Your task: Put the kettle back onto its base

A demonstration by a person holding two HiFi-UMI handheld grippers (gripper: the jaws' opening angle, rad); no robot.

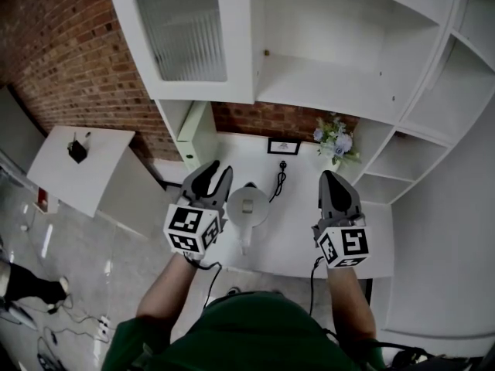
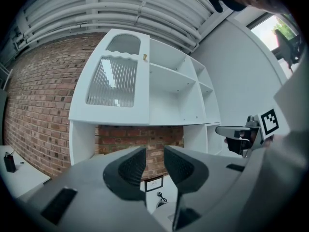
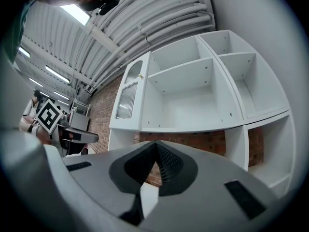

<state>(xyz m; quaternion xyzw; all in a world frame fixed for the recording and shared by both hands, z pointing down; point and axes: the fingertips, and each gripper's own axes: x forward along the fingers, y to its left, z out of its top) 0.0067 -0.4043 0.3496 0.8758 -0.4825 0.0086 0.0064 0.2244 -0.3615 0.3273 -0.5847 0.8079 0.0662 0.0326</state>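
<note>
A white kettle [image 1: 247, 205] stands on the white counter [image 1: 298, 238], its handle pointing back toward me; I cannot tell whether a base lies under it. A black cord with a plug [image 1: 279, 178] lies just behind it. My left gripper [image 1: 216, 168] hovers just left of the kettle, open and empty; the gap between its jaws shows in the left gripper view [image 2: 154, 151]. My right gripper [image 1: 331, 175] hangs to the right of the kettle, apart from it, shut on nothing [image 3: 155, 144].
A small framed picture [image 1: 284, 146] leans on the brick back wall and a pot of flowers [image 1: 334, 140] stands at the back right. White shelves [image 1: 340, 68] and a glass cabinet door [image 1: 186, 33] overhang the counter. A white table [image 1: 73, 168] stands left.
</note>
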